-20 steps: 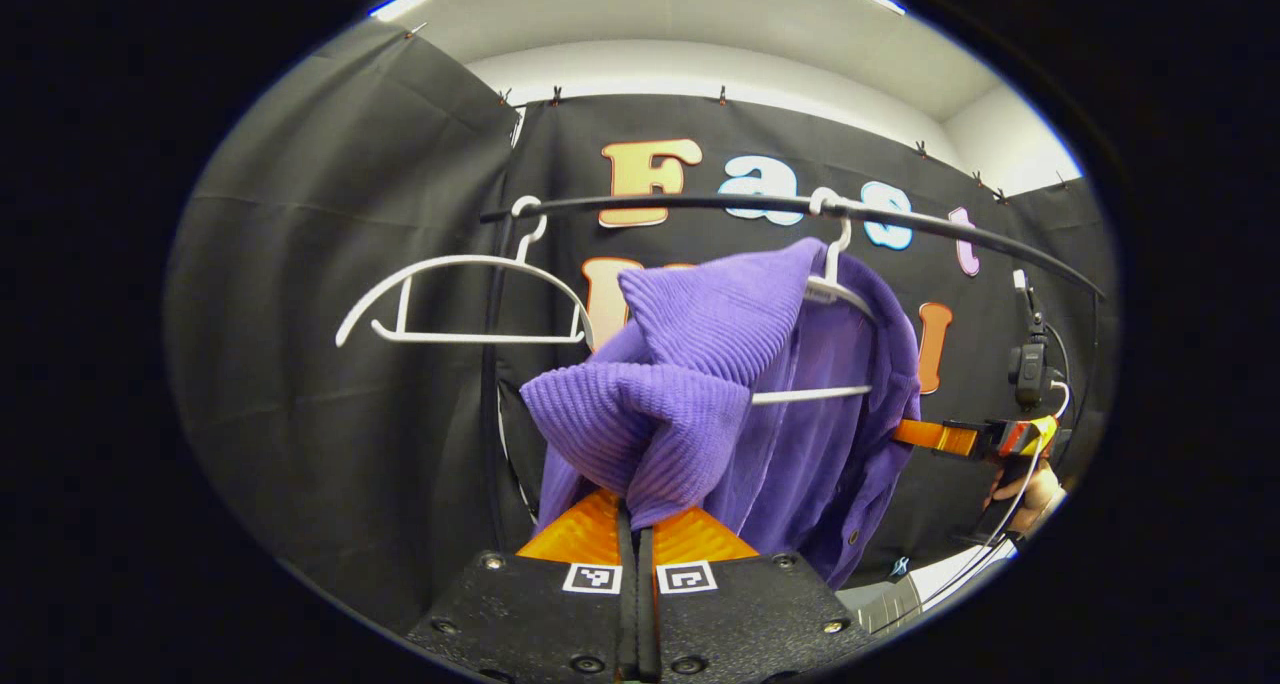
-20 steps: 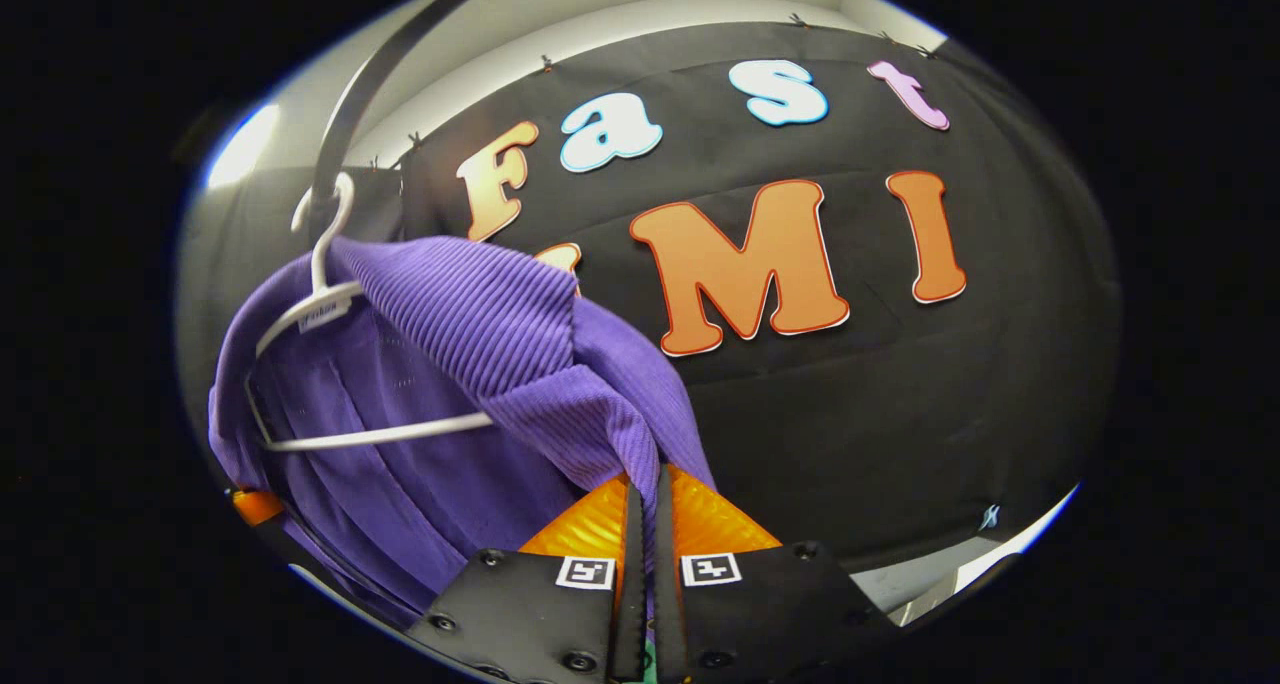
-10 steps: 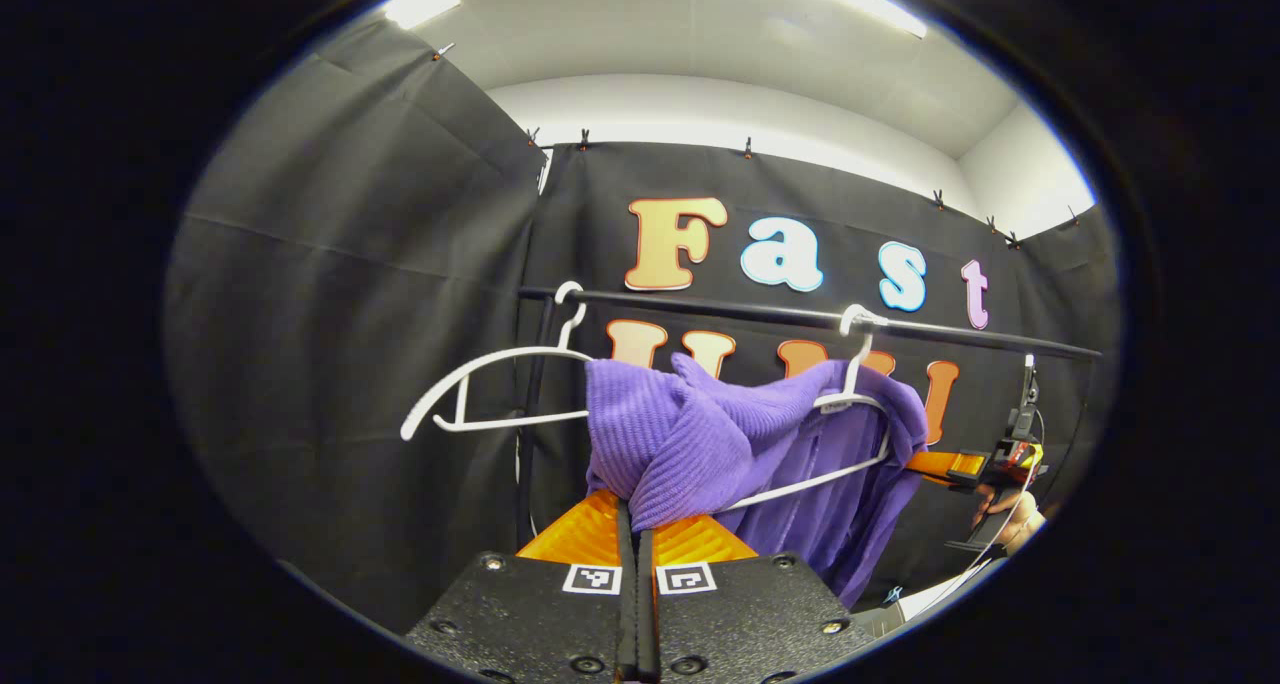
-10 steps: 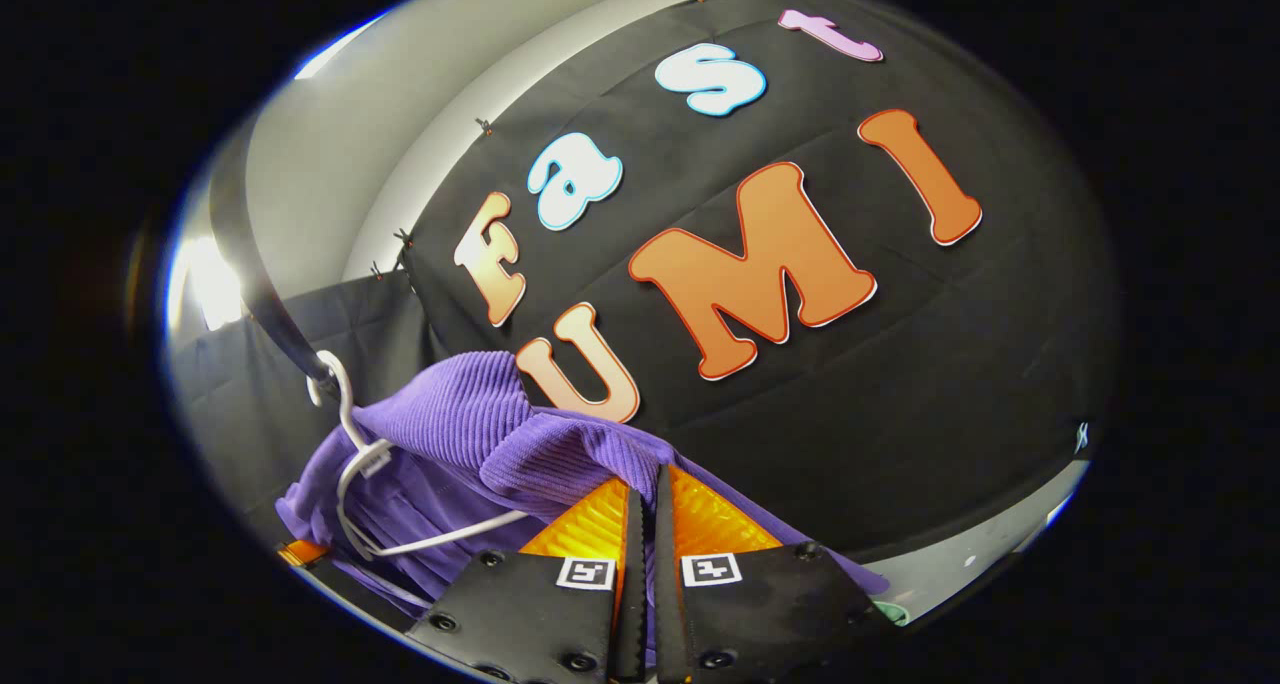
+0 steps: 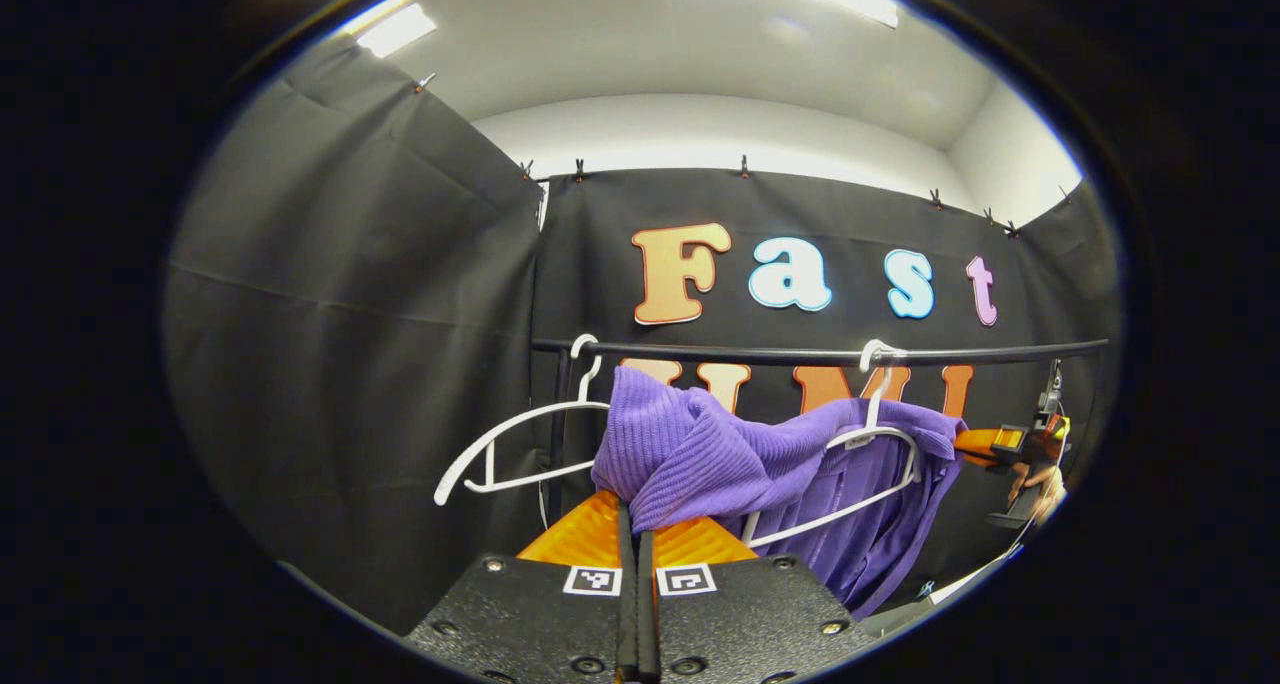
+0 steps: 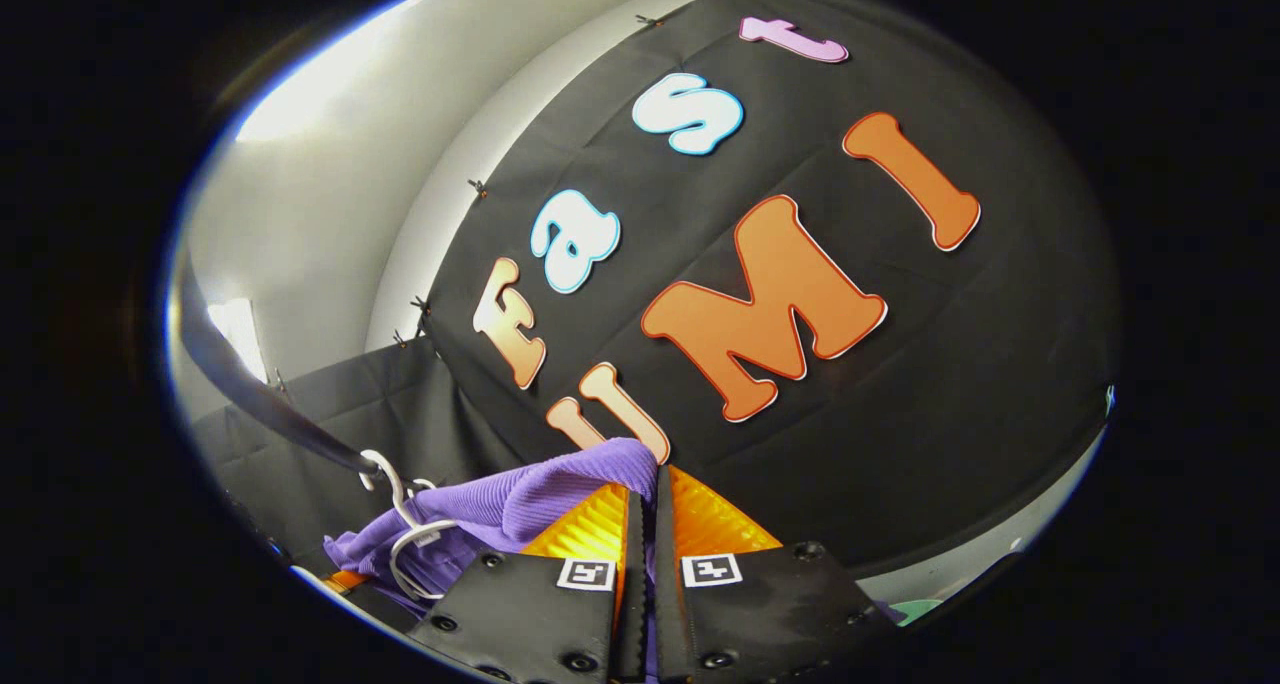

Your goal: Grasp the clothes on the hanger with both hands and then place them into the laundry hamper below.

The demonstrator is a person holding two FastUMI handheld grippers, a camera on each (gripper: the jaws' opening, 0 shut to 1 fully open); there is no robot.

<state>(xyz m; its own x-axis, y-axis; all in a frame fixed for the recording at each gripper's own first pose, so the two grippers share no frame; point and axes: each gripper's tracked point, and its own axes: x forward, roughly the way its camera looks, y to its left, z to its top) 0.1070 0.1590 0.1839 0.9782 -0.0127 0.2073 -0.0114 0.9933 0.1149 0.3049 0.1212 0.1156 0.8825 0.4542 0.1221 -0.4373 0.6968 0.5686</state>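
A purple ribbed garment (image 5: 740, 459) drapes over a white hanger (image 5: 870, 434) on the black rail (image 5: 800, 352). My left gripper (image 5: 632, 509) is shut on a bunched fold of its left shoulder, lifted level with the rail. In the right gripper view, my right gripper (image 6: 645, 489) is shut on the other shoulder of the purple garment (image 6: 530, 504), beside the white hanger (image 6: 405, 539). In the left gripper view the right gripper (image 5: 990, 442) shows far right, held by a hand (image 5: 1035, 479).
An empty white hanger (image 5: 510, 444) hangs on the rail to the left of the garment. The rail's black upright post (image 5: 555, 424) stands behind it. Black cloth walls close in at the back and on the left.
Both grippers have risen with the garment's shoulders; the cloth is now bunched up near rail height. The right gripper view has tilted more toward the ceiling and back wall.
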